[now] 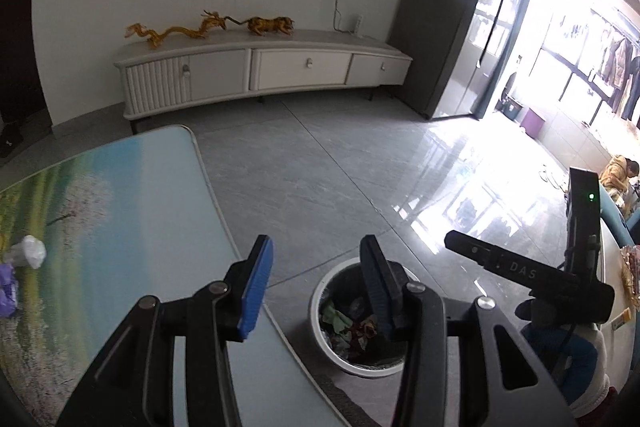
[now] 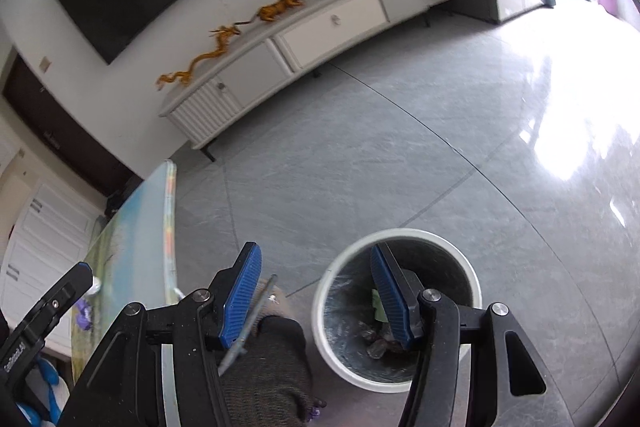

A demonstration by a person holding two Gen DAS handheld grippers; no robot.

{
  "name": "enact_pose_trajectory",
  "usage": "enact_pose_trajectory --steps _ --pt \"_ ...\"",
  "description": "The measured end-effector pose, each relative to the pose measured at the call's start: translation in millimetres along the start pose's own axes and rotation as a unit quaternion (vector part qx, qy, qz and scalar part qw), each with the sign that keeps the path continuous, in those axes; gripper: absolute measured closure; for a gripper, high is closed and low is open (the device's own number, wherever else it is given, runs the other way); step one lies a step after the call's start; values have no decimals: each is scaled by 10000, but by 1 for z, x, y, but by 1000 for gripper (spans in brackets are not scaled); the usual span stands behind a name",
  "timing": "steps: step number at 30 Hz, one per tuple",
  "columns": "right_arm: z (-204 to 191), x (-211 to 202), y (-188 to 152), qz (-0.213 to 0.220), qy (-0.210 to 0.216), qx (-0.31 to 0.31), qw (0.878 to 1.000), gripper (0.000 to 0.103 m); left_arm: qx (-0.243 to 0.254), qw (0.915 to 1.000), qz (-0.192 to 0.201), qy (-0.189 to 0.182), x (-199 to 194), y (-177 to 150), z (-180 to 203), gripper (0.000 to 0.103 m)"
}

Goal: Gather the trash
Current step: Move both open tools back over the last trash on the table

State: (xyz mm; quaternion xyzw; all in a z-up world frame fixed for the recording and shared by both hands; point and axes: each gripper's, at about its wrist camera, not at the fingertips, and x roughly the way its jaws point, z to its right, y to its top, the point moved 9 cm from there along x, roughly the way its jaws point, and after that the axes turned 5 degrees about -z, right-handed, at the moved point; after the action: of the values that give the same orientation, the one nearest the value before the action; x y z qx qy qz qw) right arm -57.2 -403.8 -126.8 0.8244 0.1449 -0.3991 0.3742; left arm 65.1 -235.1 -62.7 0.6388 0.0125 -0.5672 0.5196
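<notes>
A white round trash bin [image 1: 320, 311] stands on the grey floor beside the table and holds several crumpled wrappers; it also shows in the right wrist view [image 2: 400, 237]. My left gripper [image 1: 316, 283] is open and empty, above the table edge and the bin. My right gripper [image 2: 316, 291] is open and empty, over the bin's left rim. A crumpled white tissue [image 1: 30, 251] and a purple wrapper [image 1: 8, 287] lie on the table [image 1: 132, 195] at the far left. The purple wrapper also shows in the right wrist view [image 2: 85, 315].
A dark slipper or knitted thing [image 2: 272, 367] lies on the floor between table and bin. A white TV cabinet [image 1: 260, 67] with gold figurines stands against the far wall. A dark tall cabinet [image 1: 444, 7] stands at the right. The right gripper's body [image 1: 532, 275] is beside the left one.
</notes>
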Motion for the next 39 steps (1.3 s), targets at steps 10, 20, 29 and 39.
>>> enact_pose_trajectory --steps 10,20,29,39 --pt "-121 -40 18 402 635 -1106 9910 49 -305 9936 799 732 -94 19 -77 59" --pt "-225 -55 29 582 1169 -1866 9737 48 -668 9823 1197 1279 -144 28 -147 56" --pt "-313 -42 30 463 1604 -2447 9551 48 -1006 9738 1098 1720 -170 19 -227 54" --pt "-390 44 -10 -304 1780 -3114 9330 43 -1709 9647 409 1962 -141 -44 -315 54"
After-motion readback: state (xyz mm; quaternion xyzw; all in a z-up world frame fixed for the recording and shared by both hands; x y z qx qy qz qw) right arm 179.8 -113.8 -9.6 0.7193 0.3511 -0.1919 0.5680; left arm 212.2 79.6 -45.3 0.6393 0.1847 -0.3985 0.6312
